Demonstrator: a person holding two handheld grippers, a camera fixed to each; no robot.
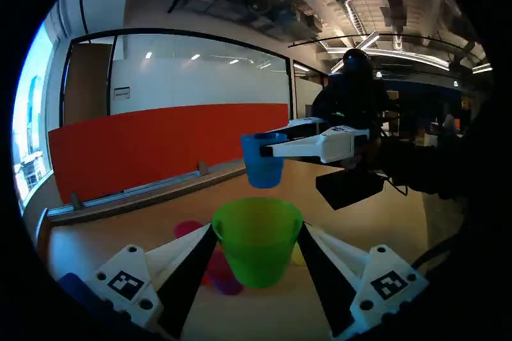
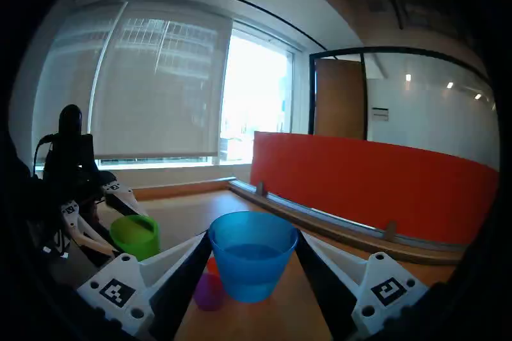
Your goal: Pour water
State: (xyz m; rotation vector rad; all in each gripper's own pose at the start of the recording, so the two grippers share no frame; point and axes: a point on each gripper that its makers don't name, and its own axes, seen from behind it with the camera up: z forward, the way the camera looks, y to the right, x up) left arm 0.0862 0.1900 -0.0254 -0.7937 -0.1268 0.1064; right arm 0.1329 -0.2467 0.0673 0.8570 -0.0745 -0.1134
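Observation:
In the left gripper view my left gripper (image 1: 257, 238) is shut on a green cup (image 1: 257, 242), held upright above the wooden table (image 1: 358, 226). Farther off, the right gripper (image 1: 272, 144) holds a blue cup (image 1: 263, 160) level, higher than the green one. In the right gripper view my right gripper (image 2: 253, 258) is shut on that blue cup (image 2: 252, 264), upright, with water in its lower part. The left gripper's fingers (image 2: 77, 226) hold the green cup (image 2: 136, 236) at the left, lower down.
Small cups lie on the table below: pink (image 1: 187, 228), purple (image 1: 221, 274) and yellow (image 1: 298, 256); the purple one (image 2: 209, 291) also shows under the blue cup. An orange partition (image 2: 384, 181) with a rail runs along the table's far edge. A person's dark sleeve (image 1: 422, 168) holds the right gripper.

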